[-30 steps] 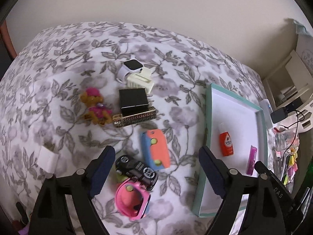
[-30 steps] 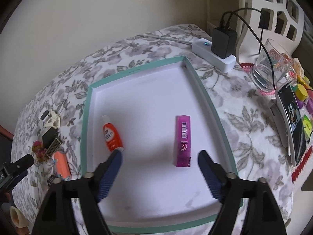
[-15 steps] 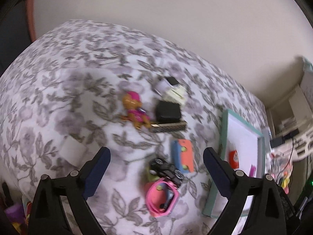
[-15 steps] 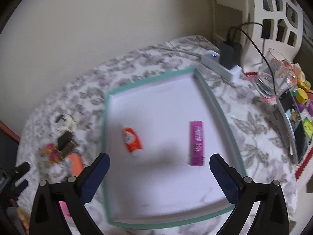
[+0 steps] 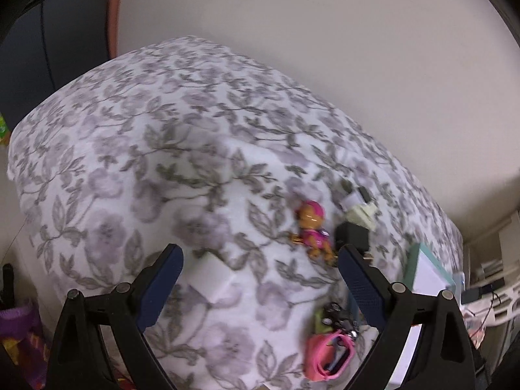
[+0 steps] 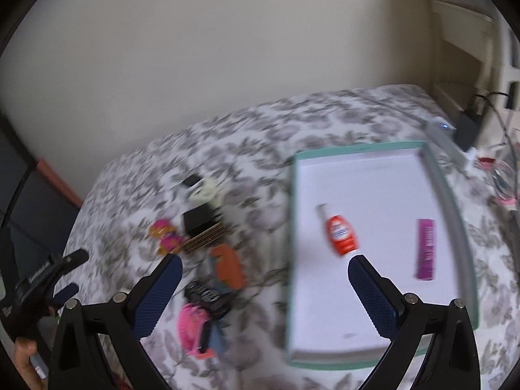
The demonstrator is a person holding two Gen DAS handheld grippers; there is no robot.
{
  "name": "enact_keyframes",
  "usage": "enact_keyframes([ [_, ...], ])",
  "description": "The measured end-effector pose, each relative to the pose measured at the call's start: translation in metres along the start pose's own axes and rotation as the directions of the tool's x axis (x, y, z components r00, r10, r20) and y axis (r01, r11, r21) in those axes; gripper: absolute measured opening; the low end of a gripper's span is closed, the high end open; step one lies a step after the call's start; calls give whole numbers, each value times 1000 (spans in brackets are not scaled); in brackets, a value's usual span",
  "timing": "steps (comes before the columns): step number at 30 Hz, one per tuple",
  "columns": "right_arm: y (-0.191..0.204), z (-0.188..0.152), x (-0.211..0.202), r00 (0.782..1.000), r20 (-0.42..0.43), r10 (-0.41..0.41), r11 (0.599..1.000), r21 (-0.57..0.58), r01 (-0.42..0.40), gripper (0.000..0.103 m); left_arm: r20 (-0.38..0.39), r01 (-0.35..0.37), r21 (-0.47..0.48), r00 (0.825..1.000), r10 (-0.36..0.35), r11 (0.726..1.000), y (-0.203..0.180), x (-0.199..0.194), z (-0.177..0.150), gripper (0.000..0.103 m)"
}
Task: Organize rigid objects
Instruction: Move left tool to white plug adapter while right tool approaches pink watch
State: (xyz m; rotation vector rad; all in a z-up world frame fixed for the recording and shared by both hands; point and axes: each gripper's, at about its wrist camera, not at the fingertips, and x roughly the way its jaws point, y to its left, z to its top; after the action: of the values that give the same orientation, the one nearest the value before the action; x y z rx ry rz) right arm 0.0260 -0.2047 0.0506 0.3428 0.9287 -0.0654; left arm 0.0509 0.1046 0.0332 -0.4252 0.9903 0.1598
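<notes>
Blue-padded left gripper and right gripper, both spread wide and empty, above the floral tablecloth.

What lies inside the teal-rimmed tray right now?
Inside the tray: an orange-red bottle and a purple lighter, lying apart. The right gripper's finger covers part of the near floor.

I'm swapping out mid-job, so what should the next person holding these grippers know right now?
Left gripper: open, empty, above the cloth.
Right gripper: open, empty, at the tray's left edge.
Done: red bottle and purple lighter lie in the tray.
Left: toy figure, black block, orange case, toy car, pink watch and white pieces on the cloth.
</notes>
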Motion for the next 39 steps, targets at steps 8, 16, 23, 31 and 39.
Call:
enact_keyframes([
  [8, 53, -25, 33, 993, -121, -8, 993, -115, -6, 103, -37, -109, -23, 994, 108, 994, 34, 11, 0, 96],
  [16, 64, -51, 67, 963, -269, -2, 992, -121, -32, 103, -167, -188, 39, 967, 192, 981, 43, 47, -10, 96],
  [23, 64, -60, 80, 945, -326, -1, 993, -113, -38, 103, -285, -203, 99, 932, 223, 974, 38, 83, -21, 96],
  [31, 65, -69, 97, 923, -385, -11, 993, -116, -37, 97, -325, -227, 107, 912, 249, 968, 39, 102, -24, 96],
  [39, 76, -76, 103, 920, -391, -29, 985, -169, -41, 89, -324, -228, 146, 908, 265, 963, 23, 117, -20, 96],
])
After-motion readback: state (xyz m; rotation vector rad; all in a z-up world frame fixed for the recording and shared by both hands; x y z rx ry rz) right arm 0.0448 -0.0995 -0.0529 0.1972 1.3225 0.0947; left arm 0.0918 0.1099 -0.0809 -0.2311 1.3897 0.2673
